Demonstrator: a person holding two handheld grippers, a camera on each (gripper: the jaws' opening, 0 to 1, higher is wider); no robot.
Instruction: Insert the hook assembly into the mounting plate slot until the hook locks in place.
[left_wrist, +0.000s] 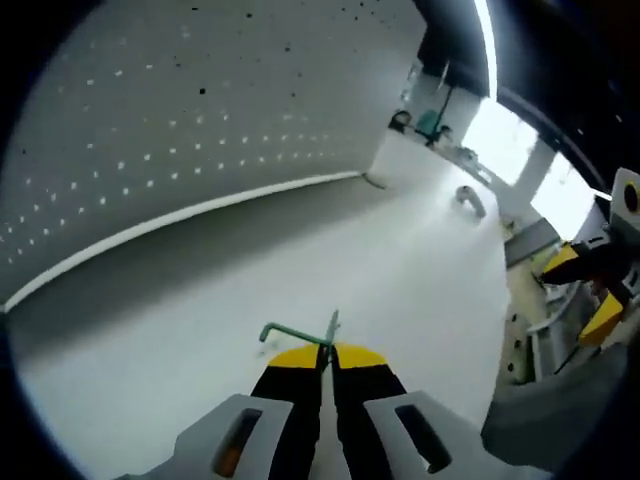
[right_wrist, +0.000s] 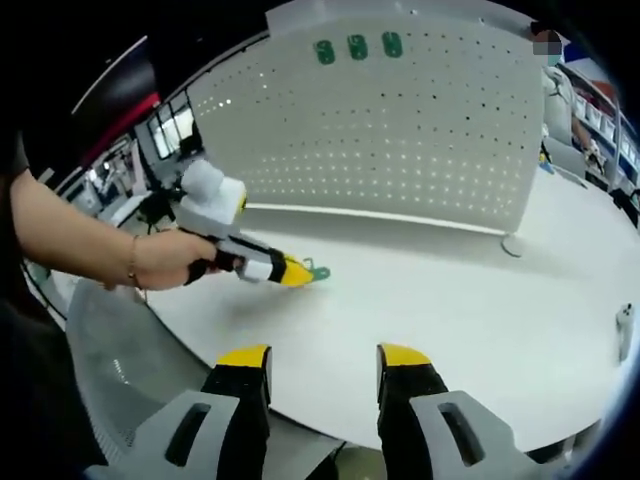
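Nearest my left camera, the left gripper (left_wrist: 327, 352) has its yellow-tipped black jaws pressed together on a green hook (left_wrist: 297, 333), a thin bent metal piece with a matte painted look. Its long rod runs out to the left of the jaw tips, across my line of sight, ending in a short downturned bend, and a small upright tab stands at the pinched end. It sits low over the smooth white table (left_wrist: 420, 260), in its near half. Behind it rises the mounting plate (left_wrist: 200, 130), a pale perforated panel with regular rows of small holes, standing upright on a narrow light base strip. In my right gripper view, the right gripper (right_wrist: 324, 360) hangs with its jaws spread wide apart, grasping nothing, over the table's near edge. A hand (right_wrist: 165, 260) grips the left tool there. Three green pieces (right_wrist: 358, 47) sit near the panel's top edge.
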